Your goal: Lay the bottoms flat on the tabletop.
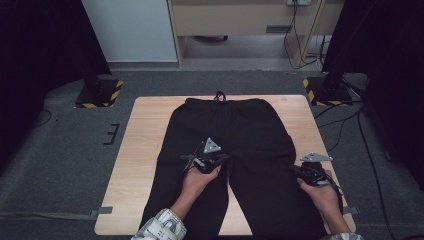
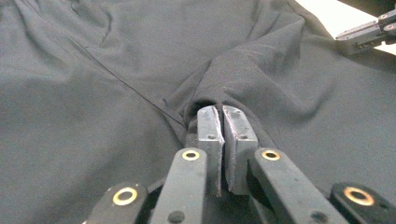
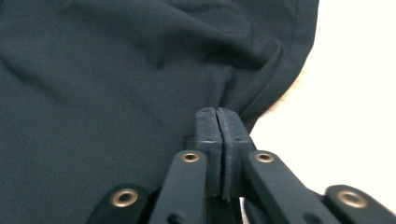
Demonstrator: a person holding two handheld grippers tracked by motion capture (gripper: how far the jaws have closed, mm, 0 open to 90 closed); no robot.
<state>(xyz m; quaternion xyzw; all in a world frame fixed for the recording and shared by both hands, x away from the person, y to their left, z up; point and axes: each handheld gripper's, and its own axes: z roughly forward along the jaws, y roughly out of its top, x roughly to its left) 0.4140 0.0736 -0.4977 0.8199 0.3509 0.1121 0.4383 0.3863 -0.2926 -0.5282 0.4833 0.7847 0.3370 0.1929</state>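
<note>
Black trousers (image 1: 235,145) lie flat on the wooden table (image 1: 145,150), waistband at the far side, legs toward me. My left gripper (image 1: 212,150) sits at the crotch. Its jaws are pressed together, pinching a fold of the black trousers (image 2: 140,70) at the left gripper's (image 2: 222,114) tips. My right gripper (image 1: 306,165) is at the outer edge of the right leg. There the right gripper (image 3: 216,114) is shut on the hem-side fold of the trousers (image 3: 116,84), with pale table beyond it.
The table stands on grey carpet. Two black stands with yellow-black striped bases (image 1: 100,92) (image 1: 327,90) flank its far corners, and cables (image 1: 345,120) trail on the right. A wooden cabinet (image 1: 240,20) stands at the back.
</note>
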